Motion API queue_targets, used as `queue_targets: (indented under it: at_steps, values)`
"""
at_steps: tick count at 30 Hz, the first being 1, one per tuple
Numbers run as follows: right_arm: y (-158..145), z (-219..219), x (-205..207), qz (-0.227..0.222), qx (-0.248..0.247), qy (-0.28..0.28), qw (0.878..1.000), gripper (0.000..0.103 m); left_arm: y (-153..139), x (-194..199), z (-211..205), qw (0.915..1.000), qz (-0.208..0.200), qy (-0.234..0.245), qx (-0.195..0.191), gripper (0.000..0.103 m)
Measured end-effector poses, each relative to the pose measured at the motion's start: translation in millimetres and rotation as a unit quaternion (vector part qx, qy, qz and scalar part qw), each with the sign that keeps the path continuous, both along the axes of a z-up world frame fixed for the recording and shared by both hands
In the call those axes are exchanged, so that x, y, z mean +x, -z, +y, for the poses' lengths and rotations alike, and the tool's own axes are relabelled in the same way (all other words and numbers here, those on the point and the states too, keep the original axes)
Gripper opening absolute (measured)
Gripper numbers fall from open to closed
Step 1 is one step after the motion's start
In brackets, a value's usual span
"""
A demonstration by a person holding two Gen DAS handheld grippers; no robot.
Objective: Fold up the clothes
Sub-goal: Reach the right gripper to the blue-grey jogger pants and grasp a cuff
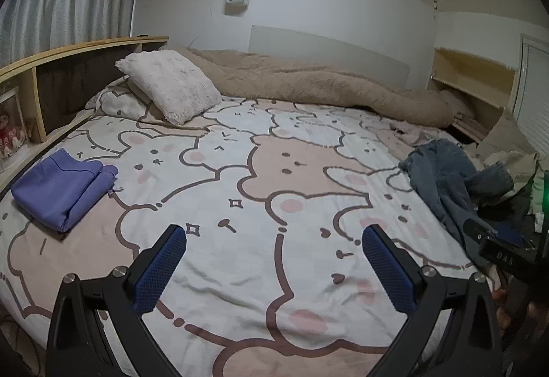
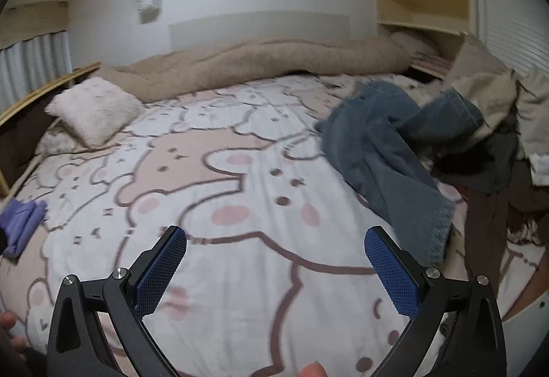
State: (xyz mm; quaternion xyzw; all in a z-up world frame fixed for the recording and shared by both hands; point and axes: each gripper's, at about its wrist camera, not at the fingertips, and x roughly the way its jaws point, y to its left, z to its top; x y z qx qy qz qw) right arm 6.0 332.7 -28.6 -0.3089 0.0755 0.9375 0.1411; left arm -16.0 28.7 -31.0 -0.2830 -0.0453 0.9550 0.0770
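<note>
jeans (image 2: 387, 150) beyond right claw (image 2: 276, 265), apart

Both my wrist views look forward over the bed sheet (image 1: 260, 274) from its near edge, tilted slightly down, toward the far wall. The left camera faces straight across; the right sits further right — nearer the jeans (image 2: 387, 154). Shared ground: the pillow (image 1: 170, 85), the tan blanket (image 2: 257, 63) and the folded purple garment (image 1: 58, 190) — far left.
</note>
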Motion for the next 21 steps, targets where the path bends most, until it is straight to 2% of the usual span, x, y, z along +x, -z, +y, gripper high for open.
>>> queue_targets:
  at_steps: [4, 11, 15, 19, 21]
  values:
    - [13.4, 42.8, -0.4, -0.015, -0.018, 0.081, 0.996, 0.103, 5.4, -5.0, 1.6, 0.9999, -0.016, -0.002, 0.007, 0.103]
    - [19.0, 117.3, 16.9, -0.001, -0.084, 0.171, 0.982, 0.103, 12.2, -9.6, 6.7, 0.9994, -0.034, 0.005, 0.004, 0.103]
    - [26.6, 155.9, 22.6, 0.005, -0.120, 0.201, 0.972, 0.103, 14.6, -10.0, 9.5, 0.9995, -0.028, 0.001, -0.017, 0.103]
    - [39.5, 178.1, 10.5, -0.005, -0.141, 0.200, 0.969, 0.100, 18.0, -12.2, 8.8, 0.9992, -0.034, 0.001, -0.020, 0.103]
    - [48.1, 182.2, -0.2, -0.014, -0.153, 0.185, 0.971, 0.088, 19.7, -13.4, 8.2, 0.9991, -0.037, 0.001, -0.021, 0.103]
